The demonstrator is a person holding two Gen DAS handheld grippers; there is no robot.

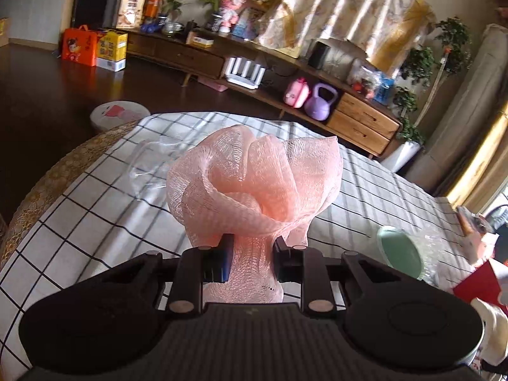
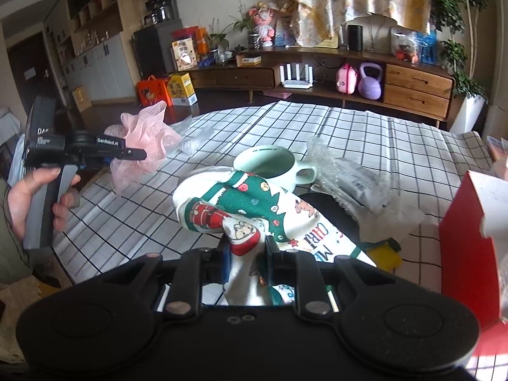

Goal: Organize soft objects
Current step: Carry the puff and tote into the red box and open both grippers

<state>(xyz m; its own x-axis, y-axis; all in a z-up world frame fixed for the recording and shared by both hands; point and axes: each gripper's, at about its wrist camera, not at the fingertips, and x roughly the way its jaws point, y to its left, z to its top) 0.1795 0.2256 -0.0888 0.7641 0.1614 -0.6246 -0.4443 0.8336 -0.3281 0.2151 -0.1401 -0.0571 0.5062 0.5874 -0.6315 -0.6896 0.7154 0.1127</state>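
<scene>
The left tool (image 2: 133, 154) reads "GenRobot.AI"; the Christmas cloth (image 2: 254, 219) shows "CHRI".

A ruffled pink mesh pouf (image 1: 254, 184) and a bunched Christmas-print cloth (image 2: 250, 216) hang above the checked table.

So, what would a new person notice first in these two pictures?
First, the pink mesh bath sponge, clamped in the left tool and held above the checked tablecloth. Next, the Christmas-print cloth gripped by the right tool, just in front of a pale green mug.
</scene>
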